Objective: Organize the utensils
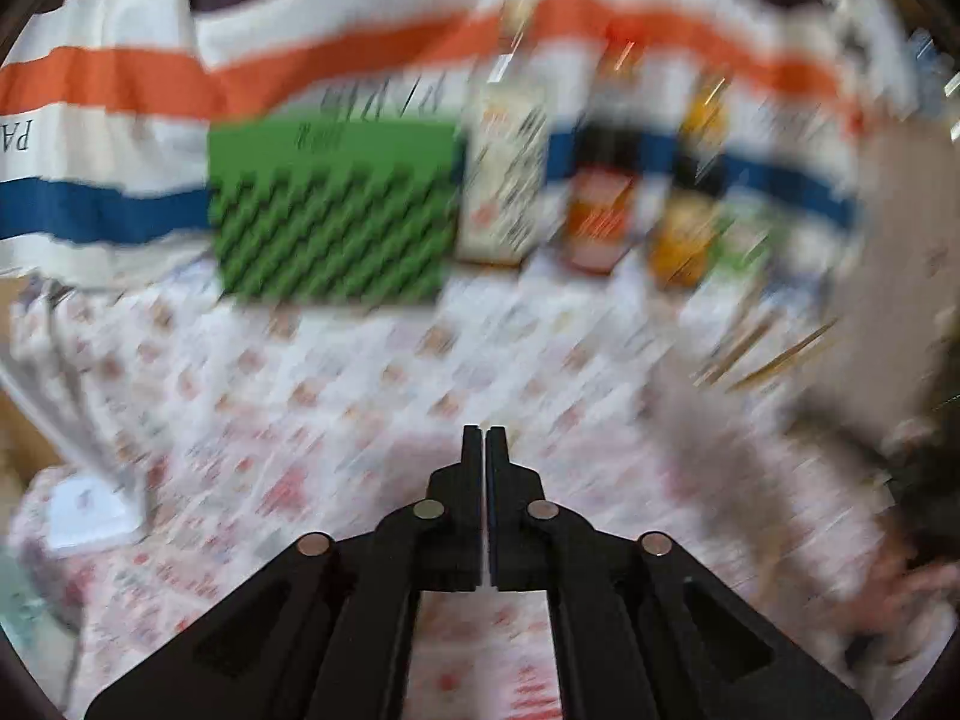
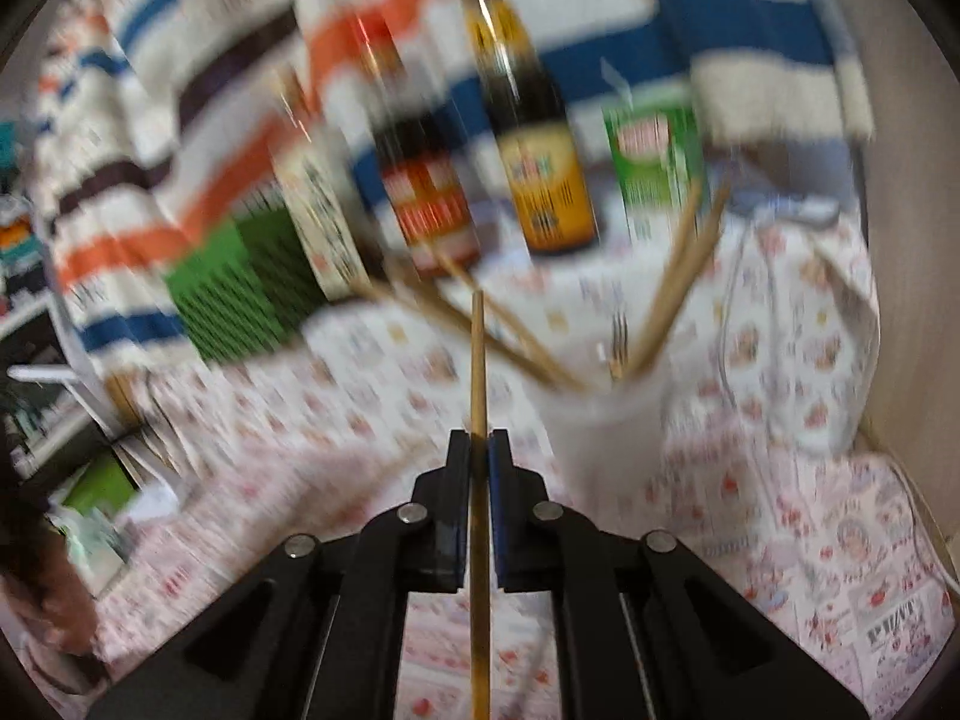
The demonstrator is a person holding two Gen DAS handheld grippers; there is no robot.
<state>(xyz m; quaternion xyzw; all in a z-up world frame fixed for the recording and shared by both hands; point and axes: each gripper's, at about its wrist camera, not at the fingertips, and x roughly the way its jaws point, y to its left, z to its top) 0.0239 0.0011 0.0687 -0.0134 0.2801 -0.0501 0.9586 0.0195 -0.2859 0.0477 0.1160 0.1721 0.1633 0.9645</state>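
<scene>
My right gripper (image 2: 479, 438) is shut on a single wooden chopstick (image 2: 478, 360) that points forward between the jaws. A white cup (image 2: 600, 438) stands just right of the gripper on the patterned tablecloth and holds several wooden chopsticks (image 2: 672, 294) and a metal utensil (image 2: 618, 342). My left gripper (image 1: 483, 435) is shut and empty, above the tablecloth. Chopsticks (image 1: 774, 354) show blurred at the right of the left wrist view. Both views are motion-blurred.
A green perforated box (image 1: 336, 210) (image 2: 240, 294), a white carton (image 1: 507, 174) (image 2: 318, 210), two dark sauce bottles (image 2: 426, 180) (image 2: 540, 150) and a green packet (image 2: 657, 162) stand at the back against a striped cloth (image 1: 360, 66). A white cable (image 2: 738, 312) lies right of the cup.
</scene>
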